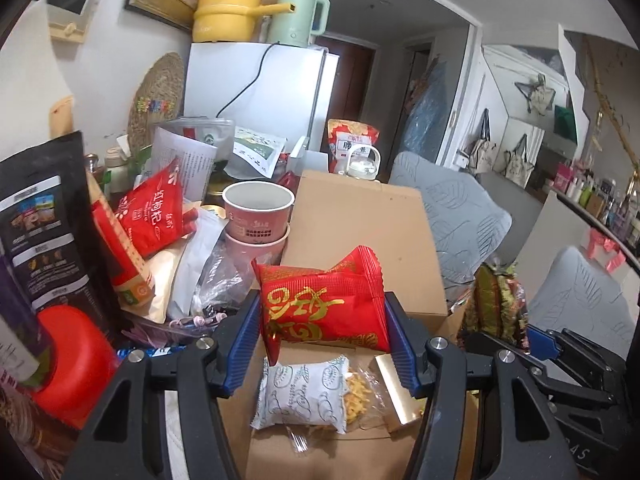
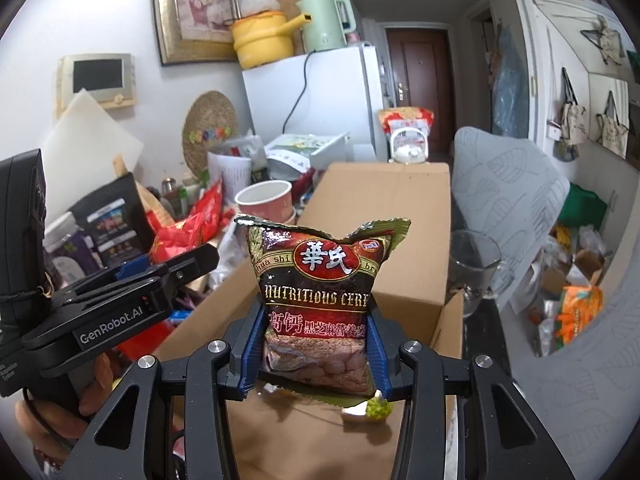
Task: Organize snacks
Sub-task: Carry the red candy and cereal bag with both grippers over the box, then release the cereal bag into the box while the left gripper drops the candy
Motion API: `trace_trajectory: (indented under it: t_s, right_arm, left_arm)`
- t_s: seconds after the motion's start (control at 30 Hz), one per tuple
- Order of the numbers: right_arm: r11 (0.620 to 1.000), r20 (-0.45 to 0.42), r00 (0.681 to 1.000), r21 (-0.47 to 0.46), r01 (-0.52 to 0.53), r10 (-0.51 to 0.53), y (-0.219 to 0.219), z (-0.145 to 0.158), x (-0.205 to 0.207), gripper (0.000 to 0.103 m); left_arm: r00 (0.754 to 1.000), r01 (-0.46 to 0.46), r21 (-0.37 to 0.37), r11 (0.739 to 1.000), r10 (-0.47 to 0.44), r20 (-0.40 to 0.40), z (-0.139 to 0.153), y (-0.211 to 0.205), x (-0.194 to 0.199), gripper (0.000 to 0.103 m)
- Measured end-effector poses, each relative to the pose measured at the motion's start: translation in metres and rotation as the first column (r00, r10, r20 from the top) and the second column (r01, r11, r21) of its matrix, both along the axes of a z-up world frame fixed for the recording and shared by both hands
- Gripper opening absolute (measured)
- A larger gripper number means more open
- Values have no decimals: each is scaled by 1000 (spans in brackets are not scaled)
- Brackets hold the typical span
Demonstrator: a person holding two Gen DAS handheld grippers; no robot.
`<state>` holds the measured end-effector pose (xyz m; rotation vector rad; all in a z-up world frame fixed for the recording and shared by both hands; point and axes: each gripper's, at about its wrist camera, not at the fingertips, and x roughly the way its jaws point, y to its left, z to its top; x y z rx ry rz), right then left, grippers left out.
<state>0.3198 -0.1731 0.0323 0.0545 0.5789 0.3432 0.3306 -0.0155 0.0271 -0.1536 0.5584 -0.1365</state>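
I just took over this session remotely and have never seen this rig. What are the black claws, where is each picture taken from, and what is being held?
There is no robot arm here. A person holds a two-finger gripper in each hand, and a fisheye camera on each one looks forward along its fingers.

The left wrist view shows the left gripper with its blue pads shut on a red packet. Below it an open cardboard box already holds a white packet. The right gripper shows at that view's right edge.

The right wrist view shows the right gripper shut on a brown cereal bag, over the same box. At its left you see the left gripper from the side.

Left of the box lies a pile of snack bags and a pink cup; a glass stands to the right.
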Motion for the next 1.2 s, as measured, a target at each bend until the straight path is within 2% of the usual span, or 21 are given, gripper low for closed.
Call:
trace_trajectory:
  t_s: [0.23,0.43,0.77,0.93,1.2]
  right_arm:
    - [1000,-65,998,22,18,-17,-2,-26,25,44]
    - [999,-116,993,41,9,-4,-3,-38,36,44]
    - [999,-181,983,-34,38,-43,5,-58,50,45]
    - [997,-208,977,-60,41,-52,8,-66,54,45]
    - [995,-225,971,-73,62,-77,5,-68,56,45]
  left_arm:
    - [998,-15,70,997,19,-67,-20,-3,22,58]
    - [992,1,99,995,11,-124,-37,-6,36,58]
    - [968,46,162,986,-4,-250,-73,-19,53,58]
    - [948,51,177,983,9,-320,-86,-22,61,61]
    - [937,55,188,981,14,-350,-89,-24,62,65]
